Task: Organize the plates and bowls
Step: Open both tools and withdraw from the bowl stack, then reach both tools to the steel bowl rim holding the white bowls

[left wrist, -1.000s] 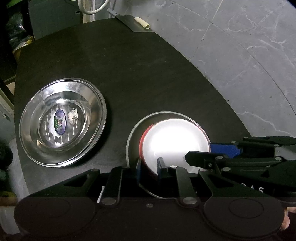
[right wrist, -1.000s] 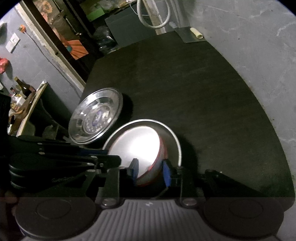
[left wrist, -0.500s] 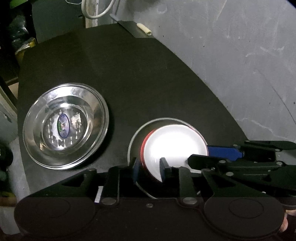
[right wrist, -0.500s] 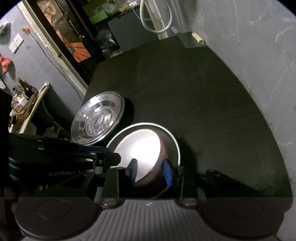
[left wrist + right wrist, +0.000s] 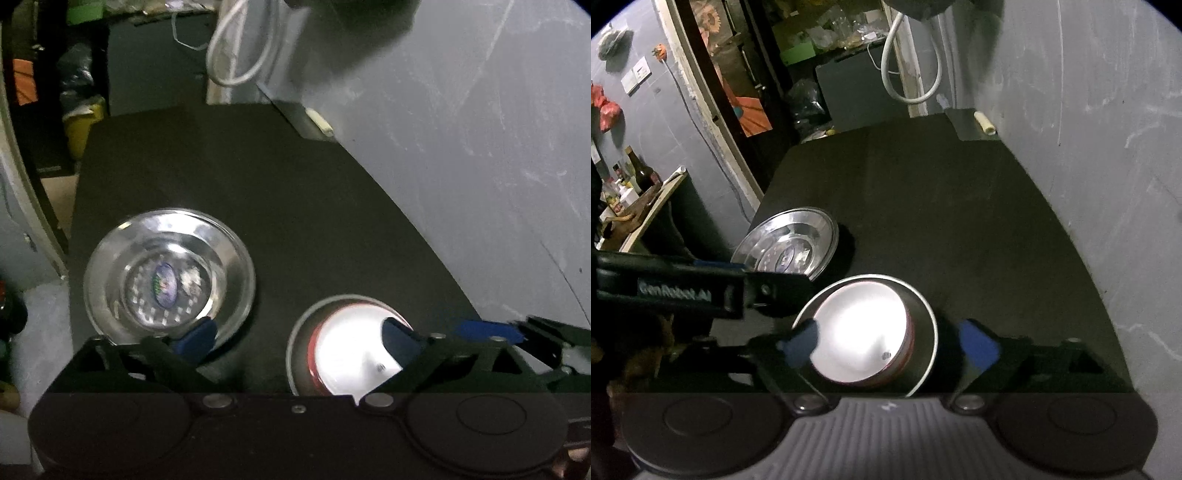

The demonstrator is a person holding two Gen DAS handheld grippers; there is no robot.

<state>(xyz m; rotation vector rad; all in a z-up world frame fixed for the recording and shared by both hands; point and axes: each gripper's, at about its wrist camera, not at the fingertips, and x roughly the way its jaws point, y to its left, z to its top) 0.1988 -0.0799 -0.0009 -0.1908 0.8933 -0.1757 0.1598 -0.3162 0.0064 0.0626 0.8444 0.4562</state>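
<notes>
A red bowl with a white inside (image 5: pixel 351 354) (image 5: pixel 860 336) sits in a steel plate (image 5: pixel 295 336) (image 5: pixel 923 314) at the near edge of the black table (image 5: pixel 258 184). A second steel plate (image 5: pixel 170 273) (image 5: pixel 790 251) lies to its left. My left gripper (image 5: pixel 299 341) is open above the table, one finger over each plate. My right gripper (image 5: pixel 890 341) is open, its fingers on either side of the bowl and plate, apart from them. Each gripper shows at the side of the other's view.
A grey wall (image 5: pixel 480 147) runs along the table's right edge. A small dark tray with a pale roll (image 5: pixel 982 123) sits at the far right corner. A dark cabinet (image 5: pixel 857 88), a white hose and shelves stand behind; a side shelf with bottles (image 5: pixel 635 184) is left.
Both grippers were shut on the bowl's rim; both have opened and let it go. Both have pulled back and up, so the views show more of the room.
</notes>
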